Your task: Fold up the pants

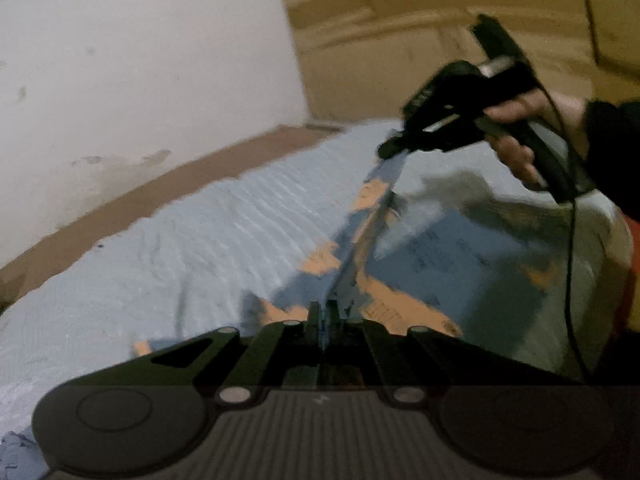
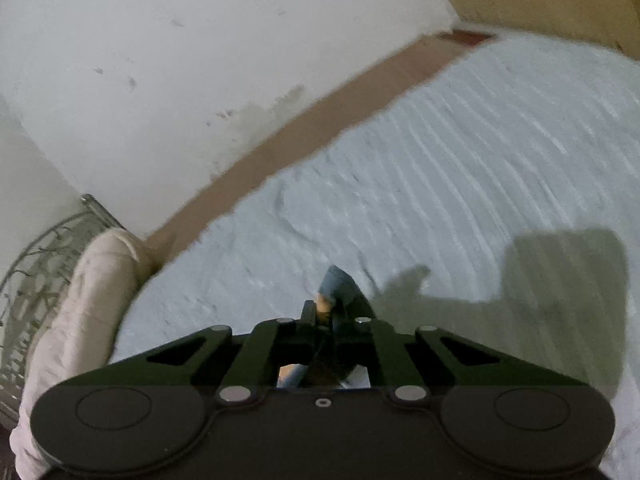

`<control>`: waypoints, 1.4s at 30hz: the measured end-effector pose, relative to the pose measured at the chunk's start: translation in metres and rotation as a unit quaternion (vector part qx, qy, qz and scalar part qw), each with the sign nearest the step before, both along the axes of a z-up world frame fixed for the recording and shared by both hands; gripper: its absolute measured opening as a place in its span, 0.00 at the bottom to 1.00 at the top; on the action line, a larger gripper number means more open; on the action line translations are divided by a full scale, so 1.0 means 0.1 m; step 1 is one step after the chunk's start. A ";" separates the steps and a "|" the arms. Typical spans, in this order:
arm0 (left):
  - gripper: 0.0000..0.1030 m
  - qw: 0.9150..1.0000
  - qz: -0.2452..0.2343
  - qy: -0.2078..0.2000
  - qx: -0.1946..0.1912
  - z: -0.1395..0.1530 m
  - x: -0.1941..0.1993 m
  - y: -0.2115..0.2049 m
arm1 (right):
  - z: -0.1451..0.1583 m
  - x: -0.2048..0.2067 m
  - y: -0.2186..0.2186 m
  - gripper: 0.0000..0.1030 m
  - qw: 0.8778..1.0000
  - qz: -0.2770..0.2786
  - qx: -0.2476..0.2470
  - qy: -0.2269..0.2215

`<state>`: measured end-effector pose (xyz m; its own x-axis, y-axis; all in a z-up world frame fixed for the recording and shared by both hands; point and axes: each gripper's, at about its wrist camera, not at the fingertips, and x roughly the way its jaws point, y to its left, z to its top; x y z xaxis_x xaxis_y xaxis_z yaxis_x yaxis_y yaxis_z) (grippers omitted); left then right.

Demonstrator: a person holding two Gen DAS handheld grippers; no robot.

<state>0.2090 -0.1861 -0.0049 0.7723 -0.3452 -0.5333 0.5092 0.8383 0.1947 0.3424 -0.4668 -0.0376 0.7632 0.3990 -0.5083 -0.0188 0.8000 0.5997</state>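
Both pairs of jaws are clenched on the blue pants with orange patches [image 1: 400, 256]. From the left wrist camera, the left gripper [image 1: 325, 316] pinches one end of a taut fabric edge, and that edge runs straight away from it, up and to the right, to the right gripper [image 1: 390, 148], which is held in the person's right hand [image 1: 528, 136]. So the long axis of the stretched edge lies between the two grippers, and the rest of the cloth hangs below it toward the bed with the pale blue ribbed cover [image 1: 200, 232] (motion blur hides the finer detail). From the right wrist camera, a small tuft of blue and orange fabric pokes out past the clenched jaws of the right gripper [image 2: 322, 314], pointing forward over the bed cover. A white wall [image 2: 180, 60] stands behind the bed.
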 end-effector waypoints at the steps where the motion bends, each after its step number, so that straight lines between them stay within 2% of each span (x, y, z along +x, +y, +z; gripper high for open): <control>1: 0.00 1.000 0.005 -0.005 -0.008 0.05 0.02 0.02 | 0.10 0.01 0.02 0.06 1.000 0.005 -0.005 -0.014; 4: 0.00 0.999 0.004 -0.022 -0.030 0.15 0.01 0.02 | 0.48 -0.10 0.08 0.06 0.996 0.019 -0.046 -0.078; 8: 0.00 0.998 -0.042 -0.041 -0.023 0.09 -0.18 -0.08 | 0.73 -0.56 0.04 0.06 0.982 0.001 -0.114 -0.149; 12: 0.00 0.994 -0.094 -0.053 0.022 -0.13 -0.42 -0.27 | 0.56 -1.11 -0.07 0.06 0.972 -0.035 -0.180 -0.148; 14: 0.00 0.992 -0.109 -0.057 0.043 -0.27 -0.54 -0.33 | 0.37 -1.37 -0.17 0.06 0.972 -0.051 -0.188 -0.129; 19: 0.00 0.991 -0.115 -0.031 0.059 -0.49 -0.62 -0.39 | -0.07 -1.81 -0.30 0.06 0.979 -0.074 -0.172 -0.084; 25: 0.00 0.992 -0.107 -0.020 0.058 -0.54 -0.62 -0.37 | -0.29 -1.96 -0.36 0.08 0.984 -0.072 -0.151 -0.054; 26: 0.00 0.992 -0.107 -0.019 0.058 -0.53 -0.61 -0.37 | -0.32 -1.96 -0.37 0.14 0.985 -0.071 -0.147 -0.048; 28: 0.00 0.992 -0.107 -0.017 0.058 -0.52 -0.61 -0.35 | -0.35 -1.94 -0.40 0.18 0.988 -0.072 -0.128 -0.045; 30: 0.00 0.992 -0.108 -0.016 0.059 -0.52 -0.61 -0.35 | -0.37 -1.92 -0.45 0.31 0.991 -0.078 -0.100 -0.050; 32: 0.00 0.992 -0.108 -0.016 0.062 -0.51 -0.63 -0.34 | -0.37 -1.88 -0.52 0.38 0.993 -0.079 -0.077 -0.053; 35: 0.00 0.992 -0.106 -0.015 0.062 -0.51 -0.62 -0.36 | -0.37 -1.75 -0.59 0.41 0.994 -0.070 -0.065 -0.045; 40: 0.00 0.992 -0.104 -0.015 0.063 -0.52 -0.61 -0.37 | -0.36 -1.44 -0.66 0.39 0.997 -0.041 -0.054 -0.023; 41: 0.00 0.993 -0.103 -0.016 0.063 -0.52 -0.61 -0.37 | -0.36 -1.38 -0.67 0.32 0.998 -0.035 -0.056 -0.019; 42: 0.00 0.993 -0.102 -0.017 0.062 -0.52 -0.61 -0.37 | -0.34 -1.33 -0.65 0.18 0.997 -0.033 -0.062 -0.016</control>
